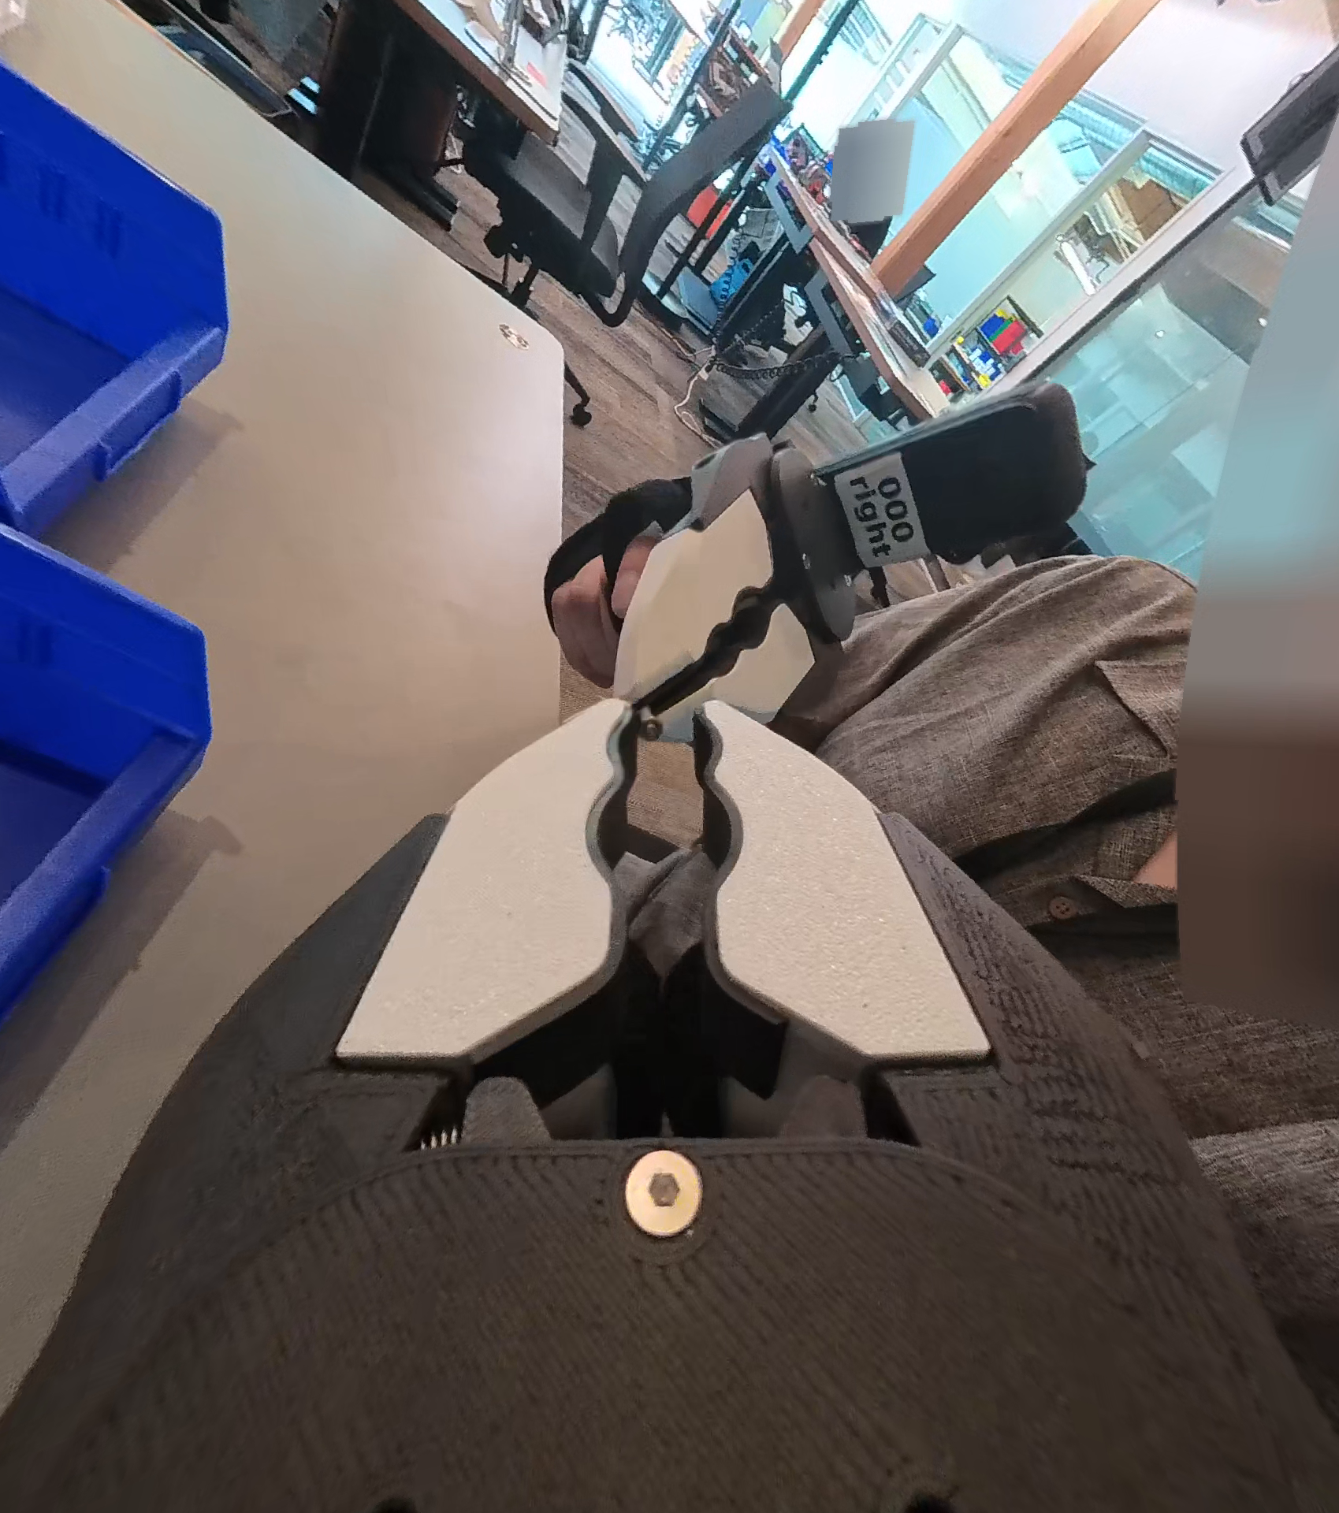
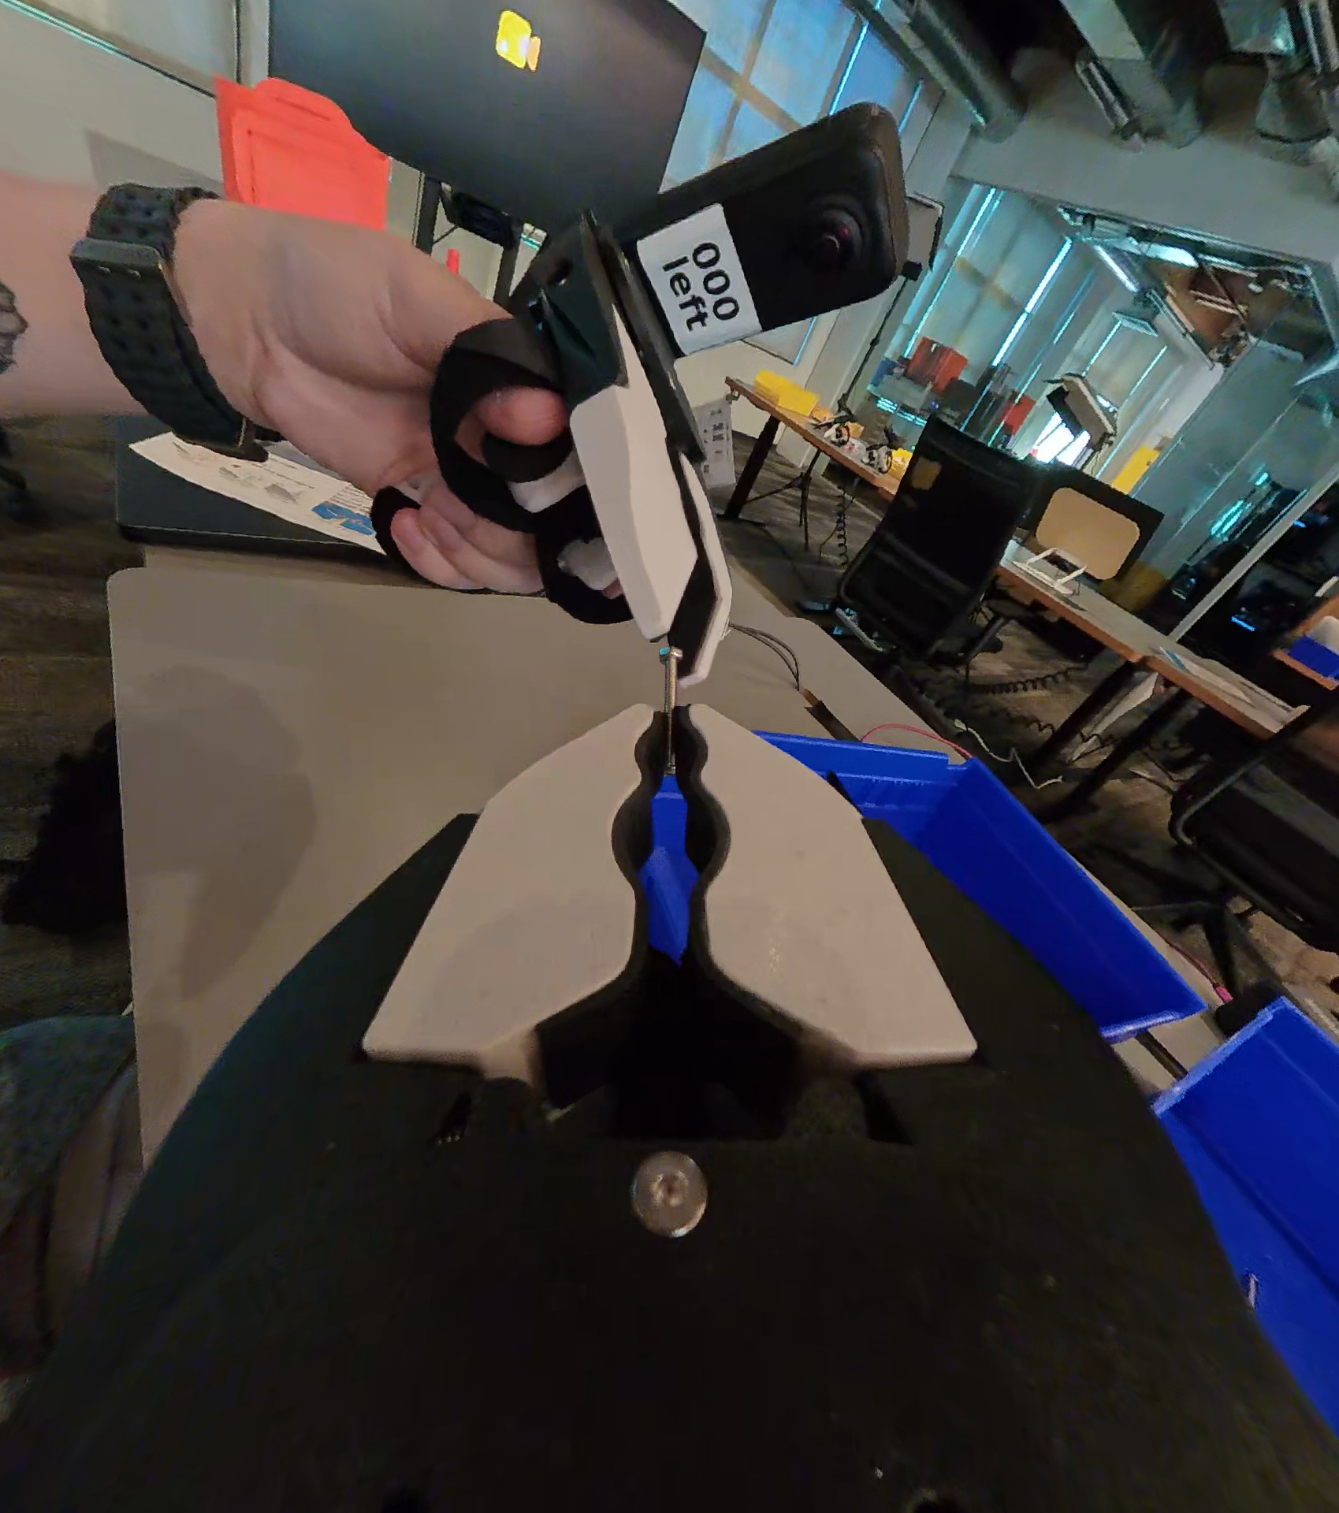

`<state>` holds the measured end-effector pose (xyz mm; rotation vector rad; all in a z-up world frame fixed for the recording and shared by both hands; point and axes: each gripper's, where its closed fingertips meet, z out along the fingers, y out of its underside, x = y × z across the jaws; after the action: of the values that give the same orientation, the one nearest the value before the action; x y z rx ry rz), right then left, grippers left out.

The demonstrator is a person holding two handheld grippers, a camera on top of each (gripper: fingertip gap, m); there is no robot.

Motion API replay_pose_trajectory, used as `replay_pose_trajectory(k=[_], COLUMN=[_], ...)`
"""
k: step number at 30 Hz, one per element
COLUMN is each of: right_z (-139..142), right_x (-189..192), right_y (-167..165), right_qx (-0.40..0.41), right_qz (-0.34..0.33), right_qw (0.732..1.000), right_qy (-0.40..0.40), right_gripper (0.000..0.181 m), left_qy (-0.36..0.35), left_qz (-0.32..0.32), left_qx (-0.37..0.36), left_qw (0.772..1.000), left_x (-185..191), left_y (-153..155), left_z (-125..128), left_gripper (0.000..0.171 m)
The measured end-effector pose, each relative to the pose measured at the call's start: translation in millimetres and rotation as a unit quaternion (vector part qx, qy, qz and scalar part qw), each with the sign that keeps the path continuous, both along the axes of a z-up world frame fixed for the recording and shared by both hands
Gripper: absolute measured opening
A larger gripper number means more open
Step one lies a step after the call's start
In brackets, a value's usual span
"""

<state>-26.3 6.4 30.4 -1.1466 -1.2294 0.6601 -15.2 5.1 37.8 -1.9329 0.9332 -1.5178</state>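
Observation:
My right gripper [image 2: 670, 719] is shut on a thin metal screw [image 2: 672, 688] that stands up out of its tips. The screw's upper end reaches the tips of my left gripper [image 2: 682, 655], which a hand holds just above the table. In the left wrist view, my left gripper [image 1: 662, 719] has its fingers a little apart. The screw's end [image 1: 651, 727] sits in that gap beside the left finger, not clamped. The right gripper [image 1: 641, 700] comes in from above, its jaws closed. Both grippers meet in the air near the table's edge.
A grey table [image 1: 371, 491] carries two blue bins [image 1: 60, 270] [image 1: 35, 737]. They also show at the right of the right wrist view [image 2: 977, 819]. A dark pad with a paper sheet [image 2: 240, 483] and a monitor [image 2: 486, 98] stand behind. Office chairs [image 1: 608, 205] and desks stand beyond. Left and right tips are no more than a few centimetres apart.

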Motion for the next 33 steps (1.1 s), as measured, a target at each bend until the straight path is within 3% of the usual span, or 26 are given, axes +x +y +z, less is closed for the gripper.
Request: replay_pose_trajectory(k=[33], right_z=[-4.2], right_x=[7.4], right_y=[4.5], right_qx=[0.044], right_qz=[-0.045], right_qw=[0.997], right_qy=[-0.044], right_gripper=[0.002], left_qy=[0.022], left_qz=[-0.01], left_qx=[0.005], left_qw=[1.0], left_x=[9.1], left_y=[0.3], left_z=[-6.4], left_gripper=[0.005])
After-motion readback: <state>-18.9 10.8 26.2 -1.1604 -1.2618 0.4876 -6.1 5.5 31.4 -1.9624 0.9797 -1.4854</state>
